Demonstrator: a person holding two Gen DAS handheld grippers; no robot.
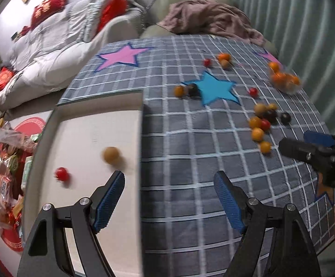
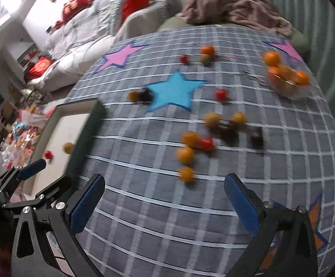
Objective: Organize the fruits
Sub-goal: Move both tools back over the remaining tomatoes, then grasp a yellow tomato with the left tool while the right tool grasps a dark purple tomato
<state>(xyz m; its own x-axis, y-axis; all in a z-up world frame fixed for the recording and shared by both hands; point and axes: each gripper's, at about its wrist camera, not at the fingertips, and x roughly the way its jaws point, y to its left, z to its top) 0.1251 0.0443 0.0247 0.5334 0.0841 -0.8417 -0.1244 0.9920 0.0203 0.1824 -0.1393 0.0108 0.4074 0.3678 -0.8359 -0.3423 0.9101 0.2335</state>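
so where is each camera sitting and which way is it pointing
Left wrist: on the left gripper, angled down over the white tray edge and the checked cloth; own open fingers show, right gripper at right.
Right wrist: on the right gripper, angled down at scattered fruit; own open fingers show, left gripper at left.
Shared: tray, blue star, clear bowl of oranges.

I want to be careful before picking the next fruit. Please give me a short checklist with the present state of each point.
1. Left gripper empty, fingers apart: ok.
2. Right gripper empty, fingers apart: ok.
3. Tray has free room, only two fruits inside: ok.
4. Nearest orange fruit lies free ahead of the right gripper: ok.
5. Picture sharp enough to aim: not ok, blurred.
6. Bowl steady: cannot tell.
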